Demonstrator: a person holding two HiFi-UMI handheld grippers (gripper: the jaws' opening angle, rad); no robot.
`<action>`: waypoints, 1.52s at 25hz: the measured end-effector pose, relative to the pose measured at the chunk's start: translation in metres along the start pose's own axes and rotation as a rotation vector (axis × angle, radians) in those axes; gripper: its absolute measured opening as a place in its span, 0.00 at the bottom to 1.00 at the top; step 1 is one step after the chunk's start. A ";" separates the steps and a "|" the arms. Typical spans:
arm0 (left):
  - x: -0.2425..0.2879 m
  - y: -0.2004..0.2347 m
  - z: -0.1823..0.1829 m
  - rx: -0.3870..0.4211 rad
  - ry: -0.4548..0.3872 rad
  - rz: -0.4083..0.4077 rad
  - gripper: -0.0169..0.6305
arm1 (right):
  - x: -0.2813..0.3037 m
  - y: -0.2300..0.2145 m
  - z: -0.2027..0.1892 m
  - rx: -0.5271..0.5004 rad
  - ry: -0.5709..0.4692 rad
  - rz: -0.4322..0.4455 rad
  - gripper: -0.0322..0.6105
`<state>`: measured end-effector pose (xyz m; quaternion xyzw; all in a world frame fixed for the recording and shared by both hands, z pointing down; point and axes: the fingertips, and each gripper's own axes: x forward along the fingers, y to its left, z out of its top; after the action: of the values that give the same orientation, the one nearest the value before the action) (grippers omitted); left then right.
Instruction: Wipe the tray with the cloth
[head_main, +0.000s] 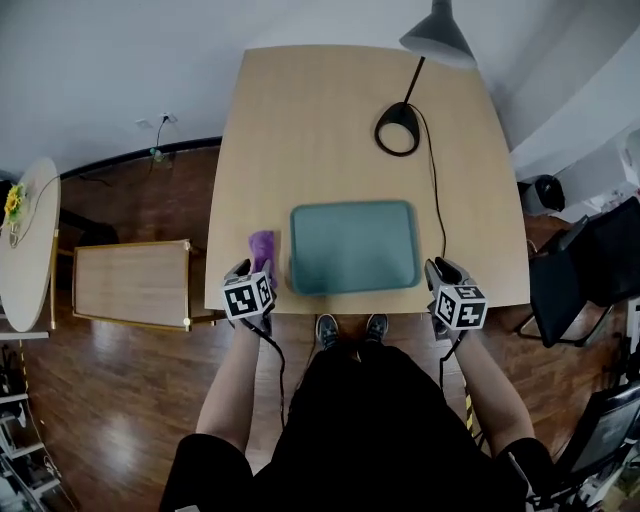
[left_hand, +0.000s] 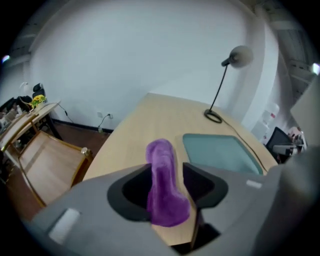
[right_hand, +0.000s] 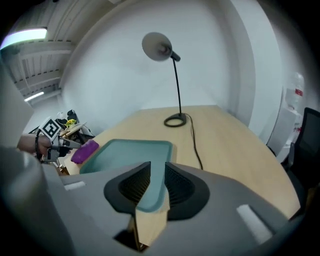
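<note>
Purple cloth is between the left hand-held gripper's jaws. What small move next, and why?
Probably close the left hand-held gripper on the purple cloth: it stands between open jaws, not yet gripped, left of the tray that needs wiping.

The left tool (head_main: 247, 270) and right tool (head_main: 441, 270), grey, bear black-and-white marker cubes (head_main: 248, 298) and black cables (head_main: 277, 352).
</note>
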<state>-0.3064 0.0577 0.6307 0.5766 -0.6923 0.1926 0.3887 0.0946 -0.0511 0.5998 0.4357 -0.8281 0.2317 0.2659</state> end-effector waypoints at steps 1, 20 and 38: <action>0.011 0.001 -0.005 -0.009 0.034 -0.007 0.36 | 0.014 -0.005 -0.008 0.007 0.038 0.000 0.20; 0.034 -0.002 -0.008 -0.036 0.131 -0.037 0.18 | 0.085 -0.012 -0.071 0.089 0.311 0.121 0.09; 0.097 -0.065 0.032 0.169 0.285 -0.017 0.18 | 0.067 0.002 -0.076 0.103 0.319 0.061 0.09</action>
<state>-0.2578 -0.0448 0.6722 0.5799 -0.6067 0.3269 0.4344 0.0789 -0.0435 0.6997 0.3809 -0.7753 0.3481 0.3642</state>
